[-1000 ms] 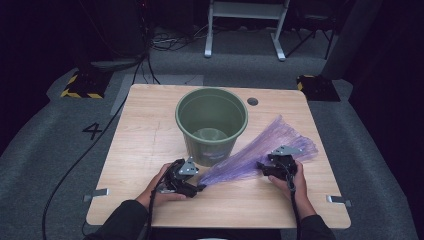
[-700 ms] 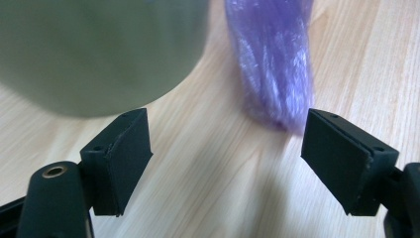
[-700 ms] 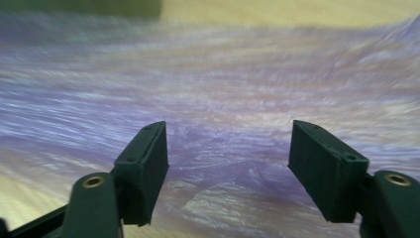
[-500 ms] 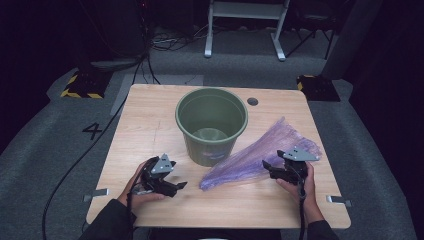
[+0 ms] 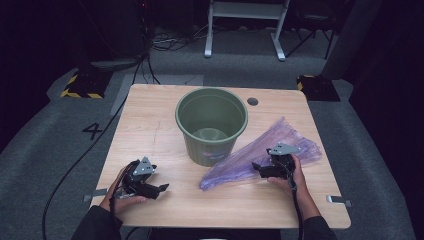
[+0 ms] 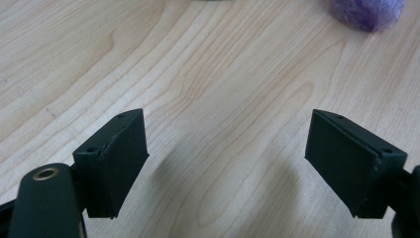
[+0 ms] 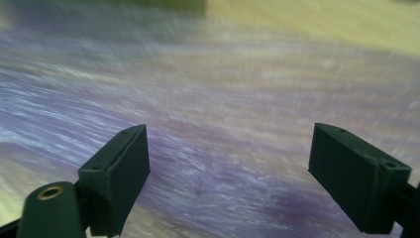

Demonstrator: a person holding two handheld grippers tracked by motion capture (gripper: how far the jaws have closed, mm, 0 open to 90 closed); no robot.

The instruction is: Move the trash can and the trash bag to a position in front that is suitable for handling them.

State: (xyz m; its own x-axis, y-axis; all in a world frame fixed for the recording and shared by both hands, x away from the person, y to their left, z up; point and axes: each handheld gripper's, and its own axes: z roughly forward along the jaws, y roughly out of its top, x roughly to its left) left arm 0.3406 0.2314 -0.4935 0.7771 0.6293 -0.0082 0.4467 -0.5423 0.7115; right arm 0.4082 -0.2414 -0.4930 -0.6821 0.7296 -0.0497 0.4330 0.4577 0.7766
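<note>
Two wide-open tools (right one above purple bag)

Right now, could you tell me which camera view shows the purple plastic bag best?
The high view: the whole purple plastic bag lies flat on the table, fanning out beside the green bucket. The right gripper view gives a blurred close-up of its surface; the left gripper view catches just its bunched tip.

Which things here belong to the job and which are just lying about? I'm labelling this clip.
In the job:
- crinkled purple plastic bag
- round green plastic bucket
- left tool, open
- right tool, open

Lying about:
- light wooden table
- white metal stand
- black cable
</note>
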